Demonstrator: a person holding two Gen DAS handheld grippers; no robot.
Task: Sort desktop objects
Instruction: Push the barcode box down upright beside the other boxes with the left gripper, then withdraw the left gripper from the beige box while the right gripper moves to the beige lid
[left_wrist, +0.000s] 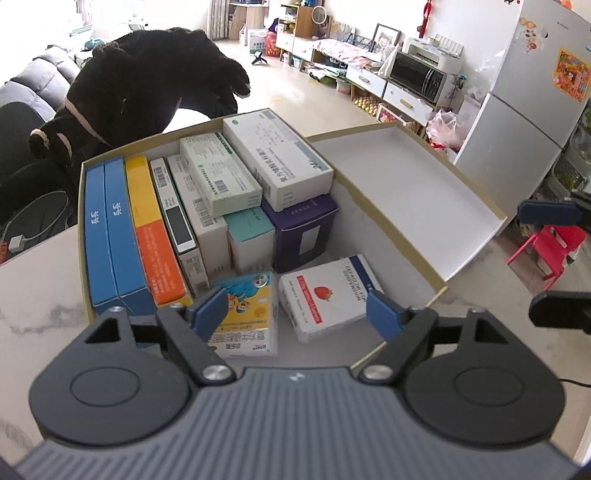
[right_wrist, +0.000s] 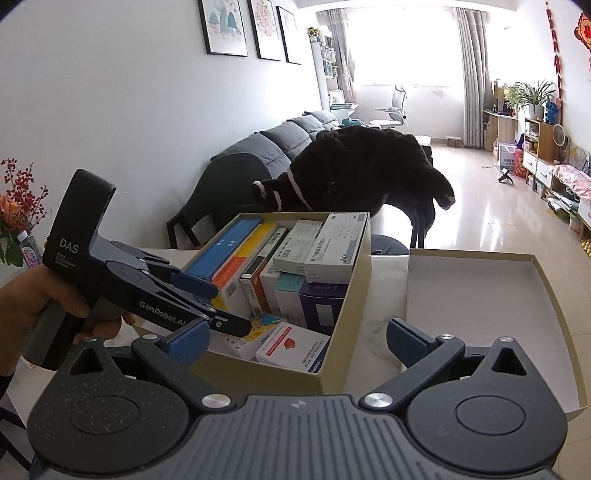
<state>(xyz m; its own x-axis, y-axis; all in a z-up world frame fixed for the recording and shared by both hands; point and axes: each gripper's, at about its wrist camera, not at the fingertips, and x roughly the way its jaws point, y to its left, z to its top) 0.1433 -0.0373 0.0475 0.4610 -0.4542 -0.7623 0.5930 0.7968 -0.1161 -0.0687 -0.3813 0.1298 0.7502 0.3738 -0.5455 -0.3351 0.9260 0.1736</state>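
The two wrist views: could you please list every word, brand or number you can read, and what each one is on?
"DAS": handle of the left claw.
"GenRobot.AI": arm of the same claw.
"24": end of the white box on top of the stack.
"SUSPENSION": side of the strawberry box, partly legible.
Chinese print and barcodes on the other boxes, and the fridge stickers: too small or blurred to read.

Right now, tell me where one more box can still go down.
Free: the white lid right of the cardboard box, and the box's white floor between strawberry box and right wall. Crowded: left and back, upright boxes packed tight.
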